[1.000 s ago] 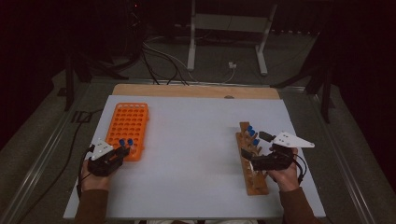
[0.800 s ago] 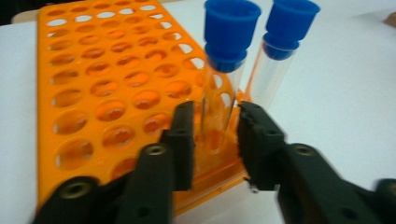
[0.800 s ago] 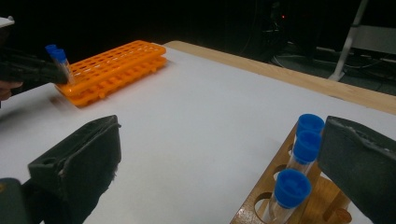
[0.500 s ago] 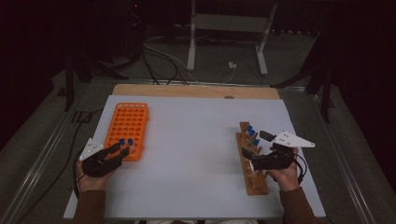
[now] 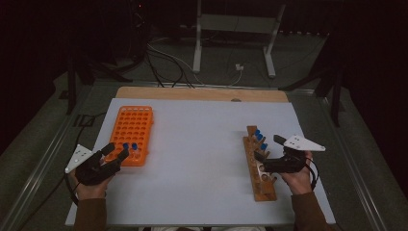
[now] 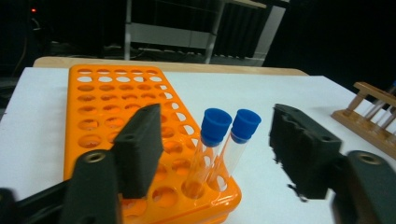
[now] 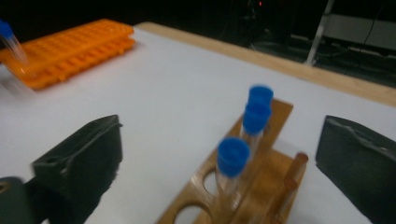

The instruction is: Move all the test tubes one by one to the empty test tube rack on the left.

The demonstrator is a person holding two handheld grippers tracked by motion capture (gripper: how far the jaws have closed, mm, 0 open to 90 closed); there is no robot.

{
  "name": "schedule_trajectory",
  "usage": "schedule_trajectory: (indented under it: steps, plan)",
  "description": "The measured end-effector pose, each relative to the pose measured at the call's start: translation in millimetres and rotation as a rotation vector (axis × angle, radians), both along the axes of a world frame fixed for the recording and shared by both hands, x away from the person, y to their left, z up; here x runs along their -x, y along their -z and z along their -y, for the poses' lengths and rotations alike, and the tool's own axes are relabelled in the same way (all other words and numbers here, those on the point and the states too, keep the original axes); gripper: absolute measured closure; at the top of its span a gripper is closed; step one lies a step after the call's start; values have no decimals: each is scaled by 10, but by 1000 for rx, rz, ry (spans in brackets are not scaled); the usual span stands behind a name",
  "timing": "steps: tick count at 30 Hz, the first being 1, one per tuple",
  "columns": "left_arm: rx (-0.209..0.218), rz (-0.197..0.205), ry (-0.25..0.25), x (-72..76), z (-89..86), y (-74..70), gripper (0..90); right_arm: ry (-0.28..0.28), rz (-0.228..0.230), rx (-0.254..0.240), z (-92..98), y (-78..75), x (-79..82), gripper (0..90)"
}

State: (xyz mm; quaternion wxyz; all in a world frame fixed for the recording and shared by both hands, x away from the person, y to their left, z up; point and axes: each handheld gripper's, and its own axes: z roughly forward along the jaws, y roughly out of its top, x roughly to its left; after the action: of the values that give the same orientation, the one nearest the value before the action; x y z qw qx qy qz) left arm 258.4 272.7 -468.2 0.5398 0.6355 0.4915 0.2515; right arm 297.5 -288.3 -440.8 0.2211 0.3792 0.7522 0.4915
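1. The left gripper (image 5: 115, 156) sits at the worktop's (image 5: 202, 144) near-left corner (just inside its left edge). Its jaws have just been opening and now stand spread, pinching nothing; two tubes (image 6: 219, 144) stand in the gap, clear of both pads.
2. The orange rack (image 5: 132, 132) is a plastic rectangle pierced with rows of round holes, lying lengthwise along the left edge. Both tubes, clear with blue caps, stand side by side in holes at its near right corner.
3. The middle of the worktop is a smooth white sheet, open room from near edge to the bare wooden strip (image 5: 202, 94) along the far edge.
4. The wooden rack (image 5: 260, 168) is a narrow board with large round holes and dowel posts, running front to back near the right edge. Three blue-capped tubes (image 7: 247, 126) stand at its far end.
5. The right gripper (image 5: 260, 161) hangs over the wooden rack's middle, jaws spread wide to either side of it, holding nothing.
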Motion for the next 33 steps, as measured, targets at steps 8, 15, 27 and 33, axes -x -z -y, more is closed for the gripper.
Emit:
schedule_trajectory:
  steps: [8,15,27,33]
  plan:
    - [20,-11,-33,4,82,-76,150,-22,-50,40,40,127,-47,153]
    - [1,-25,-53,-4,131,-89,23,-59,-48,73,49,179,-57,459]
    - [-37,-42,-60,-21,150,-58,7,-57,-35,101,18,226,-76,762]
    - [-58,-39,-65,-22,168,-54,7,-49,-24,104,-5,229,-83,768]
